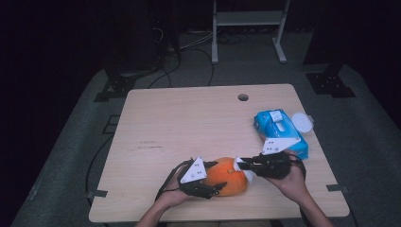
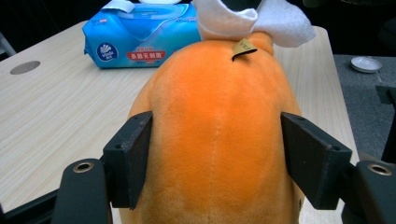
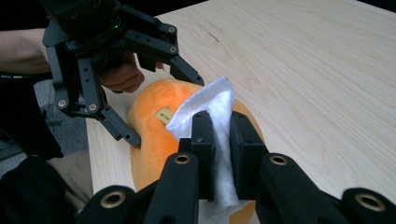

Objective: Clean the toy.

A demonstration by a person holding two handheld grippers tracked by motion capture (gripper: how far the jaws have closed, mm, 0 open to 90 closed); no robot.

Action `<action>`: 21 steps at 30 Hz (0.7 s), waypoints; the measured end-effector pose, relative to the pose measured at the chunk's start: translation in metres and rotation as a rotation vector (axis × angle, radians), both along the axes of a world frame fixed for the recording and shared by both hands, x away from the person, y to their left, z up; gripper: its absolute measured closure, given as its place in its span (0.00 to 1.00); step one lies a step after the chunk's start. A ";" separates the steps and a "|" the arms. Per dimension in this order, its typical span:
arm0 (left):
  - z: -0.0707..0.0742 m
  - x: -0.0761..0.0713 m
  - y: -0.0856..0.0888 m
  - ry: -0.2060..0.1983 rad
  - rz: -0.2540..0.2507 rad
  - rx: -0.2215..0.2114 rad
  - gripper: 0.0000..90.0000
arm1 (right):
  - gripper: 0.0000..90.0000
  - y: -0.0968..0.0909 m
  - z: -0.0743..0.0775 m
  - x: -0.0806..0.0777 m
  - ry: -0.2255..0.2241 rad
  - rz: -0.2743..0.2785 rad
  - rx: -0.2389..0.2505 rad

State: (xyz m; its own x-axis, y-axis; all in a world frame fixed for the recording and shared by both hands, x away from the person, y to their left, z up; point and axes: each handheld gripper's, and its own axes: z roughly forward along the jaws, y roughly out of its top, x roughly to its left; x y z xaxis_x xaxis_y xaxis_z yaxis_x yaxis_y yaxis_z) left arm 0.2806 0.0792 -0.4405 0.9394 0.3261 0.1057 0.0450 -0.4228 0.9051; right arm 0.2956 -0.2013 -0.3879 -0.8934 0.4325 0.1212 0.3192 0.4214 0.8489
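Tabletop [image 1: 189, 123]: left tongs [image 1: 218, 176] straddle plush [image 1: 227, 182].

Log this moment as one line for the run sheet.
left gripper: jaws on both sides of orange plush toy | right gripper: shut on white wipe, pressed to toy | wipes pack: far right

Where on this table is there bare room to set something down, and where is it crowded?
Free: the whole left half of the table and the far strip around the round hole. Crowded: the near edge, where the left gripper and right gripper work on the orange plush toy, and the right side, with the blue wipes pack.
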 end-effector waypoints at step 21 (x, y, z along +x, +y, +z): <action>-0.004 0.014 0.011 0.127 0.073 -0.057 0.32 | 0.90 -0.016 -0.007 0.002 0.027 -0.022 -0.003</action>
State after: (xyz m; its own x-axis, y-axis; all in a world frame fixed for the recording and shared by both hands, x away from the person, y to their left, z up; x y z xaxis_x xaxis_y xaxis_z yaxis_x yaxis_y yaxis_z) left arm 0.2950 0.0898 -0.4443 0.9176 0.3961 -0.0329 0.1891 -0.3623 0.9127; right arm 0.2972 -0.2174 -0.3946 -0.8801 0.4526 0.1436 0.3511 0.4166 0.8386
